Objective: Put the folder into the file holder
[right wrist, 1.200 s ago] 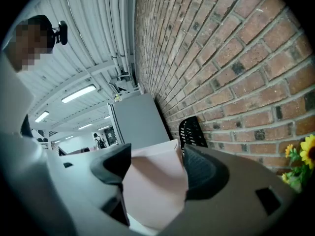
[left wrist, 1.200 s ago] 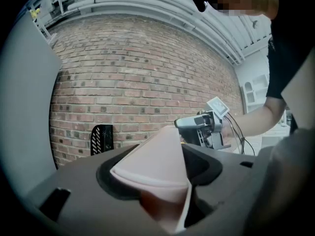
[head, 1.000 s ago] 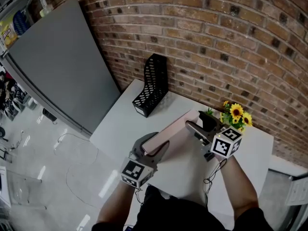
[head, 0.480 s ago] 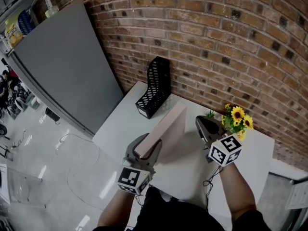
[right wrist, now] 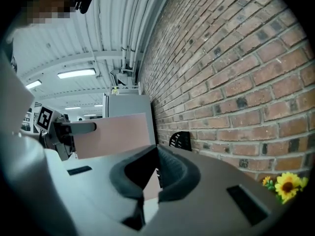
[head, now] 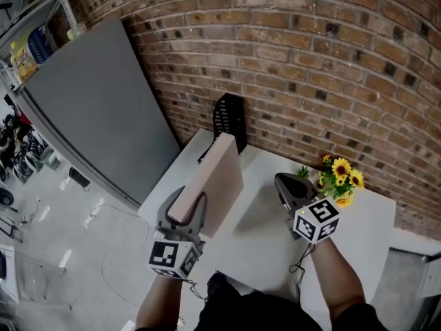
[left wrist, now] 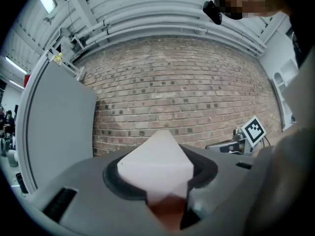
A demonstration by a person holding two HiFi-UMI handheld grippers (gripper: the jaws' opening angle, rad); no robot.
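Note:
A pink folder (head: 215, 178) stands upright on its edge above the white table (head: 258, 236), lifted at the table's left side. My left gripper (head: 186, 211) is shut on the folder's near lower end; in the left gripper view the folder's (left wrist: 156, 162) pale corner fills the gap between the jaws. The black mesh file holder (head: 229, 114) stands against the brick wall, partly hidden behind the folder's far end. My right gripper (head: 286, 185) is shut with nothing in it, apart from the folder, near the flowers. From the right gripper view I see the folder (right wrist: 115, 132) and the file holder (right wrist: 180, 140).
A small pot of yellow sunflowers (head: 339, 174) stands at the table's back right by the brick wall. A large grey panel (head: 89, 95) leans to the left of the table. The floor lies below the table's left edge.
The left gripper has swung the folder from lying tilted over the table to upright and moved it left, toward the file holder. The right gripper let go of the folder and shut.

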